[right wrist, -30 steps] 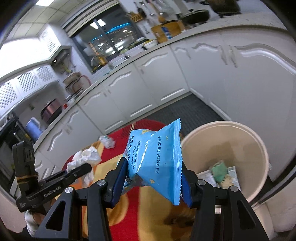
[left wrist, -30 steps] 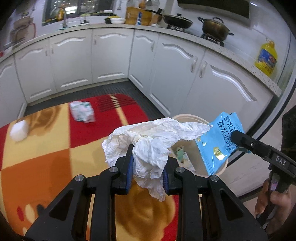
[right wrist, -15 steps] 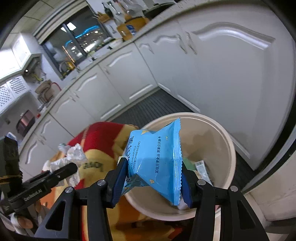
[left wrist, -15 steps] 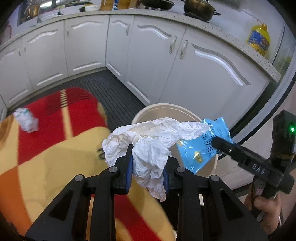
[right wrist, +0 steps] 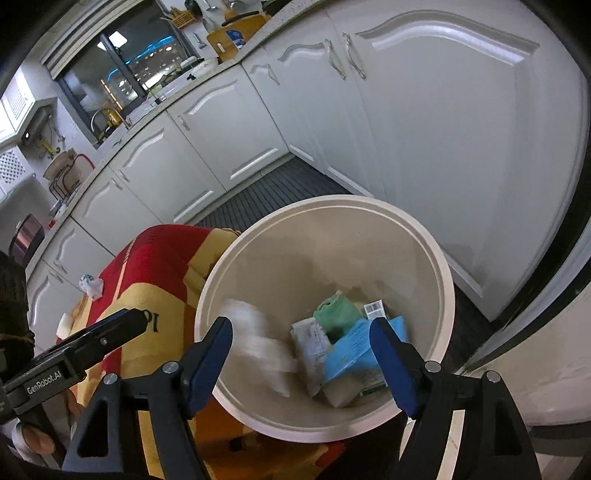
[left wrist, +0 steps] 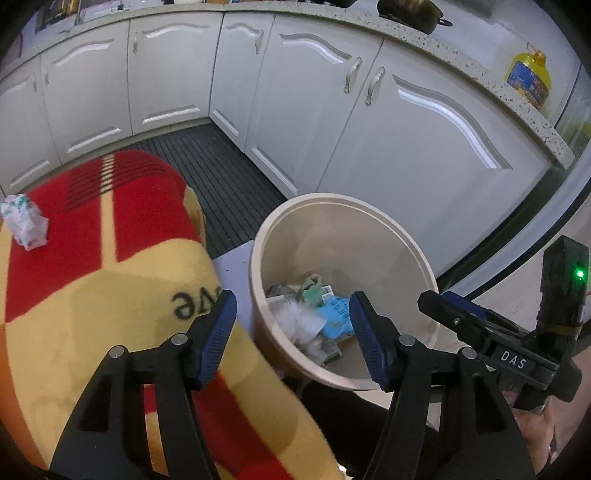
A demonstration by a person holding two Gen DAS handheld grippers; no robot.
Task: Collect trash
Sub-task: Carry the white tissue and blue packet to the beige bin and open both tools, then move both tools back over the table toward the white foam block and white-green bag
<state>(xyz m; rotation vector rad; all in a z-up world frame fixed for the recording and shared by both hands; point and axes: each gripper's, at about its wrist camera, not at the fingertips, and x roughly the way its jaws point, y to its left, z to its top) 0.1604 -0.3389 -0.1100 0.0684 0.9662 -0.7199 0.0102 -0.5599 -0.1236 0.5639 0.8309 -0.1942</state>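
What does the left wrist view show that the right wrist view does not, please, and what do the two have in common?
Only the left wrist view shows the yellow oil bottle on the countertop and the dark pot beside it. Only the right wrist view shows the dark window with the brass tap below it. Both show the beige trash bin, with the blue snack packet and the white tissue inside it, the crumpled wrapper left on the red and yellow blanket, and the left gripper and right gripper, both open and empty.
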